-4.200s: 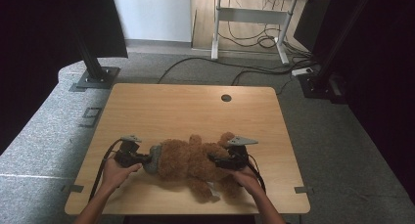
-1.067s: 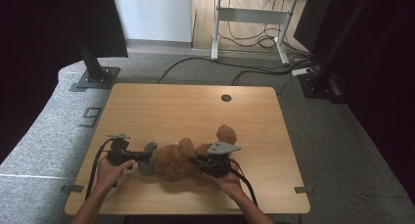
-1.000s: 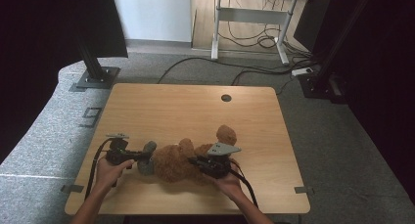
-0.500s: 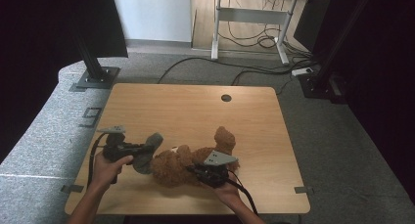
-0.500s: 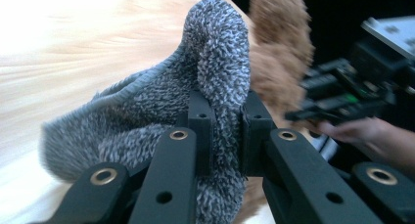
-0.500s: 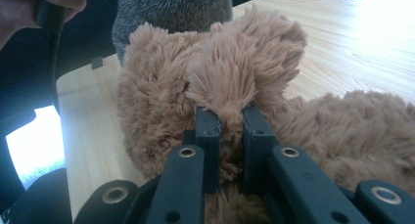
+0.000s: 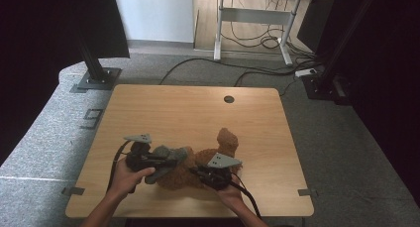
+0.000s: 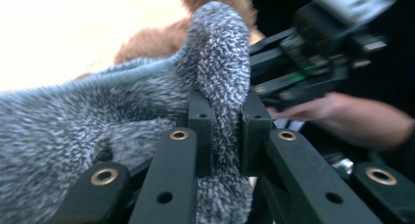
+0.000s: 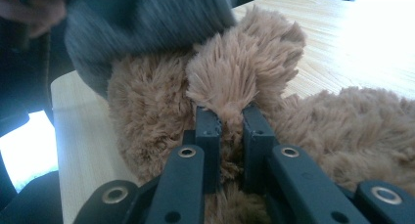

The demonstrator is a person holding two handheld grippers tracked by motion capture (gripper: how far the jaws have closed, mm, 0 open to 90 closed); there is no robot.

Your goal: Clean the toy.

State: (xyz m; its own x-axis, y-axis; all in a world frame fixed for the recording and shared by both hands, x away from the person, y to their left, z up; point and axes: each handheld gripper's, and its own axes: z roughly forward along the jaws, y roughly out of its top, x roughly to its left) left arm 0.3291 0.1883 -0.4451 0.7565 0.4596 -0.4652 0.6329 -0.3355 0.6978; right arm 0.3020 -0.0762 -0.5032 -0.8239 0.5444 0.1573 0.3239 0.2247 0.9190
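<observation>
Grey knit garment (image 8: 215, 62), pinched in your left gripper (image 7: 171, 157), has lifted off to the left of the brown plush toy (image 7: 218, 152) at the table's (image 7: 188, 108) near edge while your right gripper (image 9: 230, 121) clamps its fur, so undressing looks nearly finished.

A light wooden table (image 7: 163, 108) has a small round hole (image 7: 229, 99) near its far edge. Beyond the table, black cables (image 7: 257, 71) trail over grey carpet (image 7: 346, 152).

One brown plush toy (image 7: 208, 162) lies on the one wooden table (image 7: 188, 108), toward six o'clock. One grey knitted piece (image 7: 168, 160) lies at its nine o'clock side. Two grippers work there, the left gripper (image 7: 171, 160) and the right gripper (image 7: 195, 171), with two hands behind them.
</observation>
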